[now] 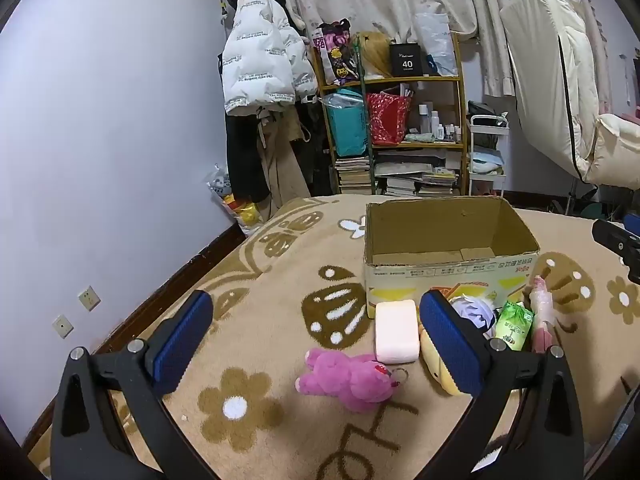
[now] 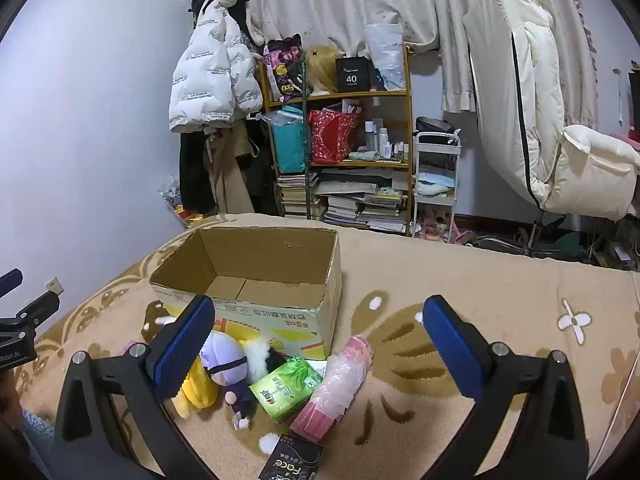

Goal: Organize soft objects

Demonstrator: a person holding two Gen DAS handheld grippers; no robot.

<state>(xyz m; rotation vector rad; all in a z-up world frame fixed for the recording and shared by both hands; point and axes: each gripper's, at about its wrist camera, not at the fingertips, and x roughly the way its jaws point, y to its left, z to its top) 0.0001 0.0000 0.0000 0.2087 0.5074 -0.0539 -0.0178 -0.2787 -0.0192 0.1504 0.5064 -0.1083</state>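
Observation:
An open, empty cardboard box (image 1: 448,276) (image 2: 256,304) stands on the patterned blanket. In front of it lie a pink plush bear (image 1: 348,378), a pale pink sponge block (image 1: 396,332), a yellow plush (image 1: 438,368) (image 2: 196,392), a purple-haired doll (image 2: 230,364) (image 1: 474,312), a green tissue pack (image 2: 286,386) (image 1: 514,326) and a pink plastic roll (image 2: 336,388) (image 1: 542,316). My left gripper (image 1: 316,340) is open above the bear. My right gripper (image 2: 320,344) is open above the tissue pack and roll.
A black packet (image 2: 292,460) lies at the near edge. A shelf of books and bags (image 2: 344,140), hanging coats (image 1: 260,80) and a white chair (image 2: 540,120) stand behind the bed. The wall (image 1: 100,140) is at left.

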